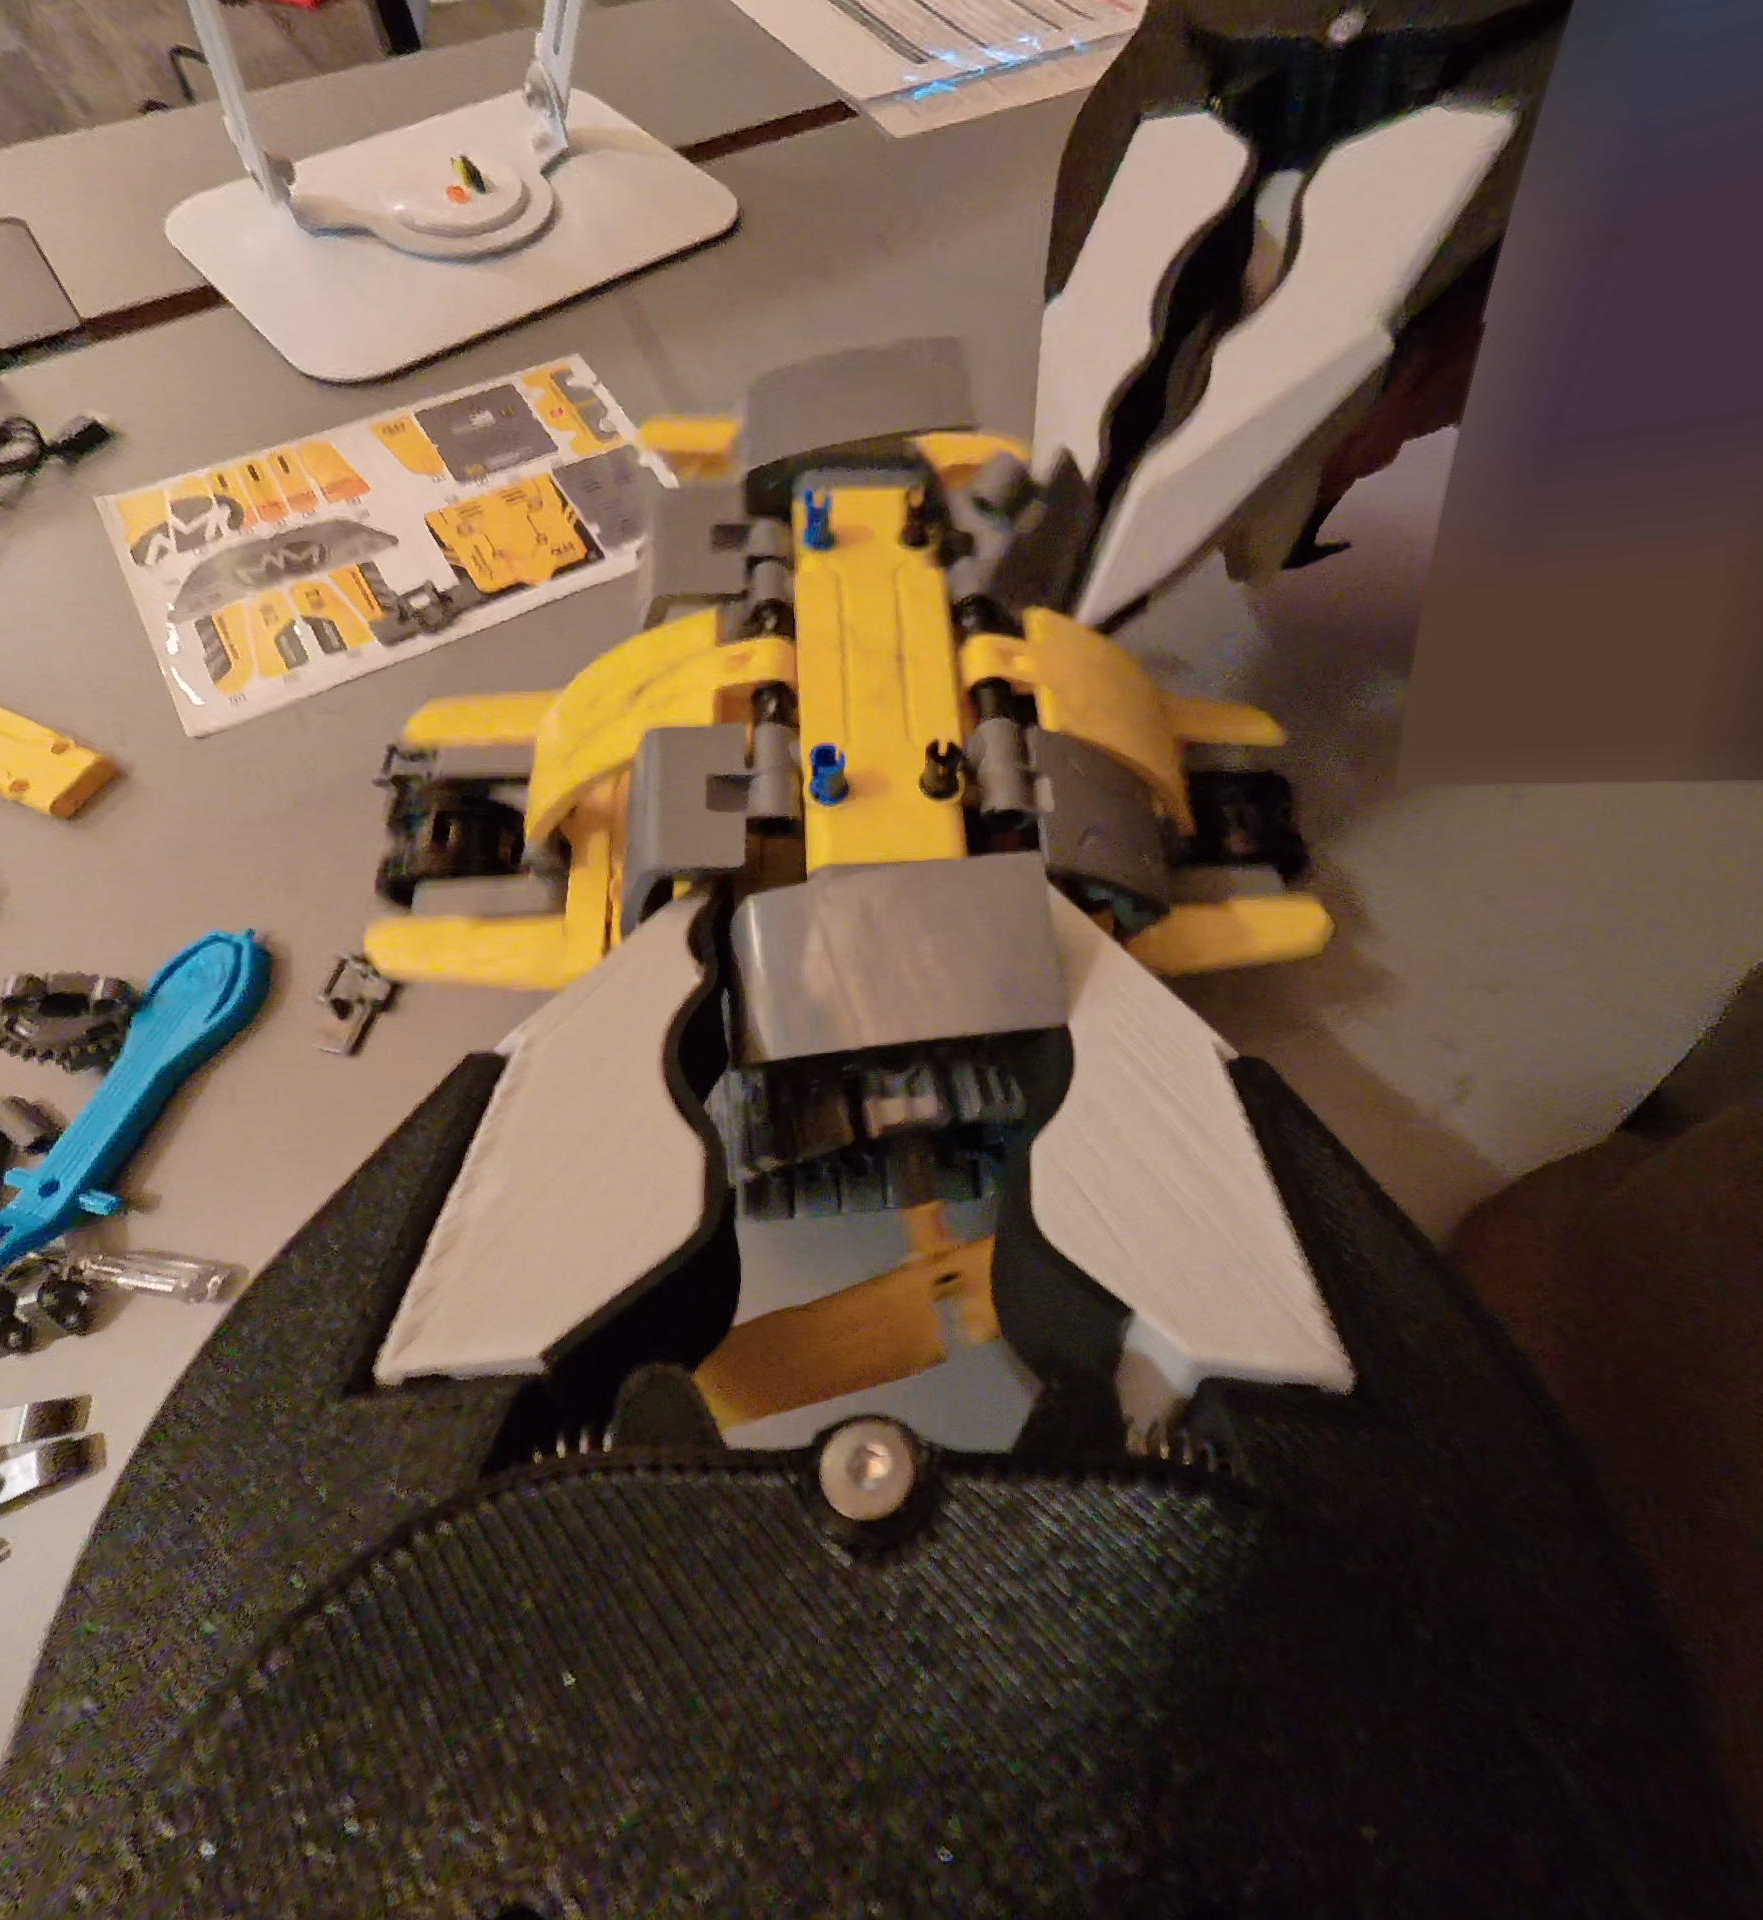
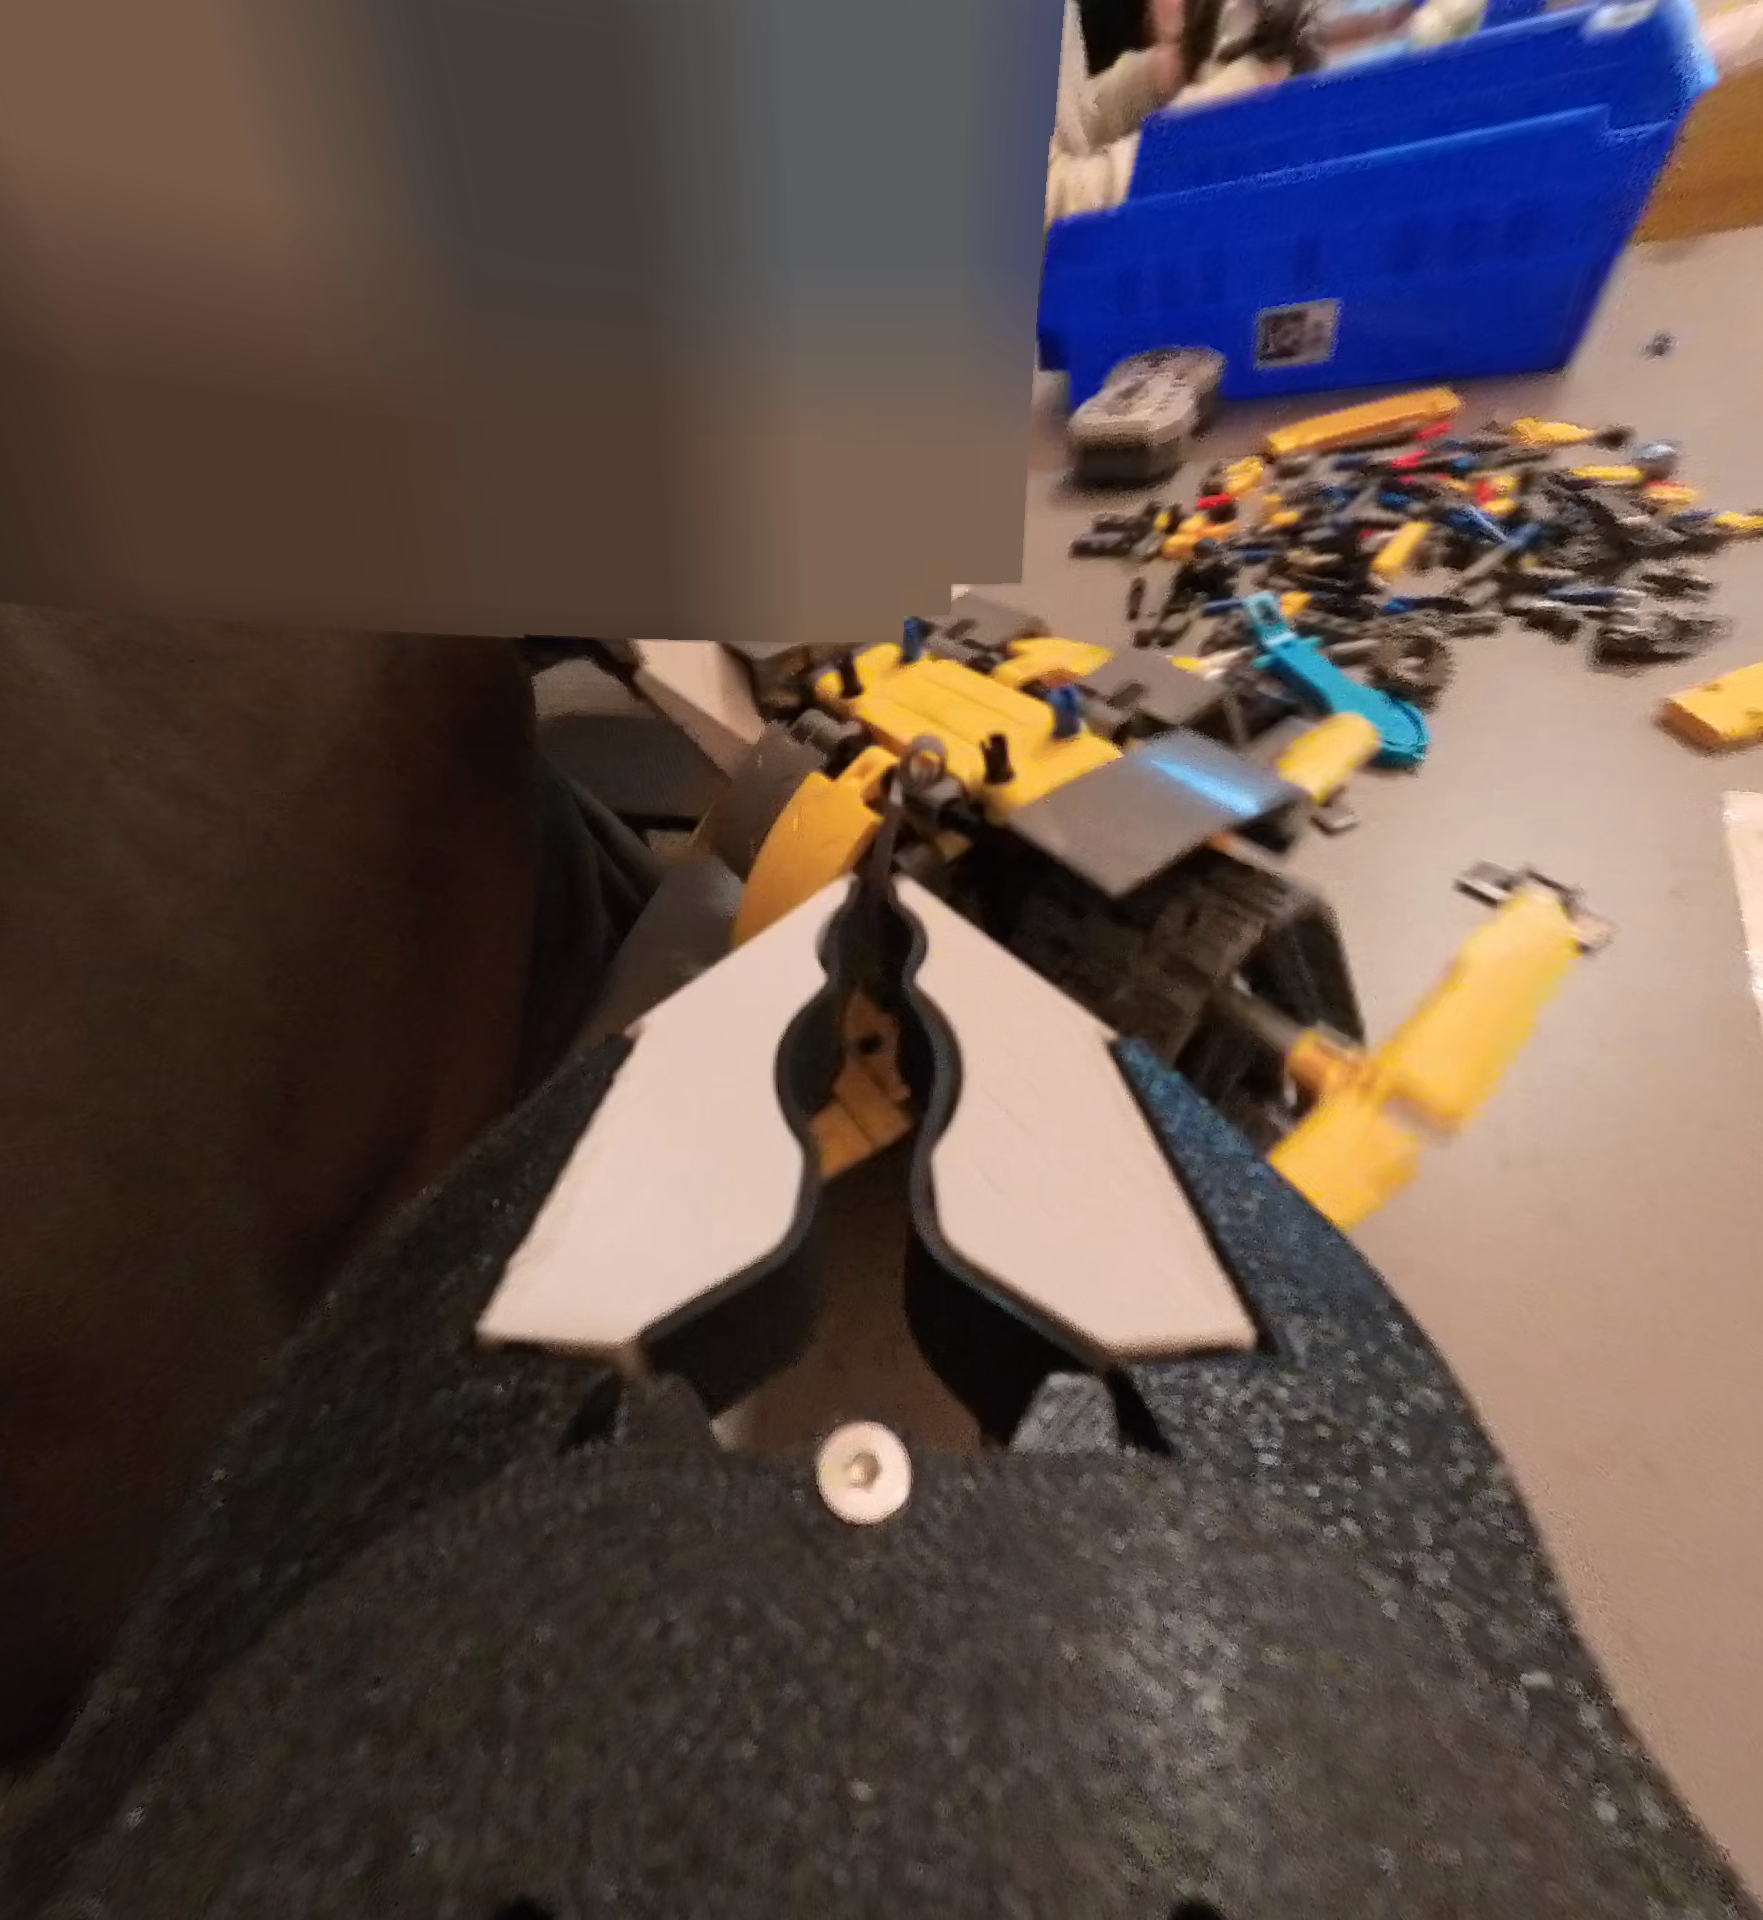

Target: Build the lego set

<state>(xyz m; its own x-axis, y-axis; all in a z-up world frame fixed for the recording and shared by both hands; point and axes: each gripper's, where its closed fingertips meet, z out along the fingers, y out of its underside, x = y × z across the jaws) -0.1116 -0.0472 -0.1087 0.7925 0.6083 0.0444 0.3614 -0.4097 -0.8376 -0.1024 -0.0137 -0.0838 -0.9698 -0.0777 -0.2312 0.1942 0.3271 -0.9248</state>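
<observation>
A yellow and grey brick-built vehicle model point(image 1: 872, 665) lies on the grey table point(image 1: 960, 260), with blue and black pins sticking up from its yellow centre panel. My left gripper point(image 1: 882, 925) is shut on the grey curved panel point(image 1: 887, 966) at the model's near end. My right gripper point(image 2: 877, 883) is shut on a thin black part point(image 2: 887, 831) that stands up from the model point(image 2: 960, 707) beside a yellow curved fender. The right gripper also shows in the left wrist view point(image 1: 1069, 540), at the model's far right side.
A sticker sheet point(image 1: 389, 540) and a white stand base point(image 1: 451, 239) lie behind the model. A blue lever tool point(image 1: 129, 1101), gears and a yellow panel point(image 1: 4, 743) lie to the left. A blue bin point(image 2: 1376, 229) and a pile of loose parts point(image 2: 1428, 540) lie beyond. Across from one pair of fingers to the other is roughly 5 centimetres.
</observation>
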